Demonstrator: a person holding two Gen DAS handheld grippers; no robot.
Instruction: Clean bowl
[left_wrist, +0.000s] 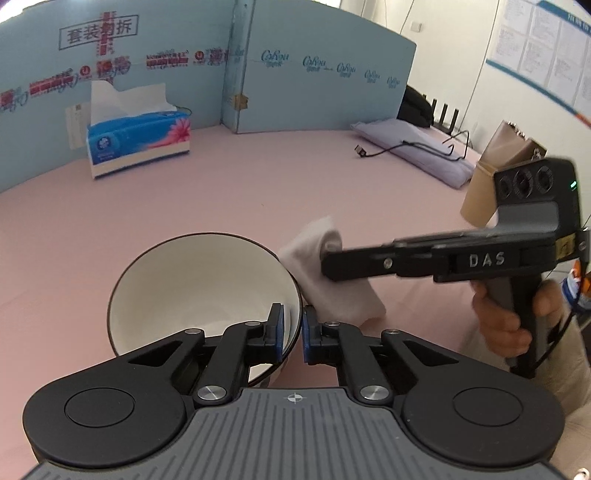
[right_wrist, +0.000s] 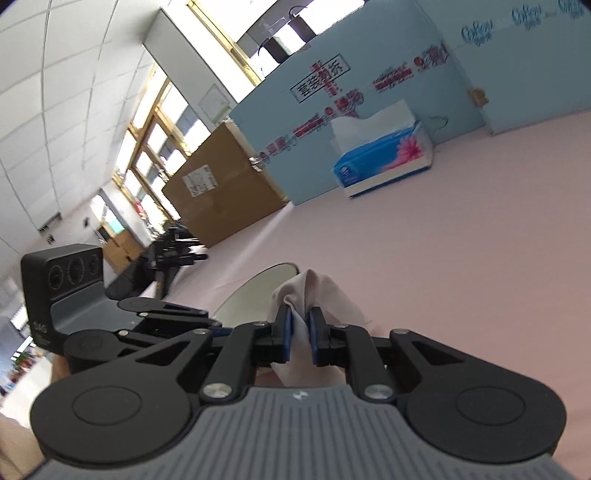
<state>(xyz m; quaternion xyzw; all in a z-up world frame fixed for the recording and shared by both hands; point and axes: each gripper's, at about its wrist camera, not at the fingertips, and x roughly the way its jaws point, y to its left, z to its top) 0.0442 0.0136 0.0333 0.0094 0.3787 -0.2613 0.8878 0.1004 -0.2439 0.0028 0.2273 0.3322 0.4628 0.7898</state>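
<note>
Wiping comes next — left hand-held gripper (left_wrist: 291, 332) pinches the bowl (left_wrist: 199, 288) rim, right hand-held gripper (right_wrist: 299, 334) clamps the tissue (right_wrist: 317, 291) — swab inside.

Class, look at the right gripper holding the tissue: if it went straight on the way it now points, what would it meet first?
Most likely the bowl. The right gripper, jaws shut on the tissue, points at the bowl's rim just ahead, so the tissue would touch first. Depth is hard to judge, so it might pass just beside the rim.

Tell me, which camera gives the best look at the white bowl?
The left wrist view: the bowl shows its whole white inside, its rim clamped by the left gripper. The right wrist view shows only a sliver of the bowl behind the tissue.
</note>
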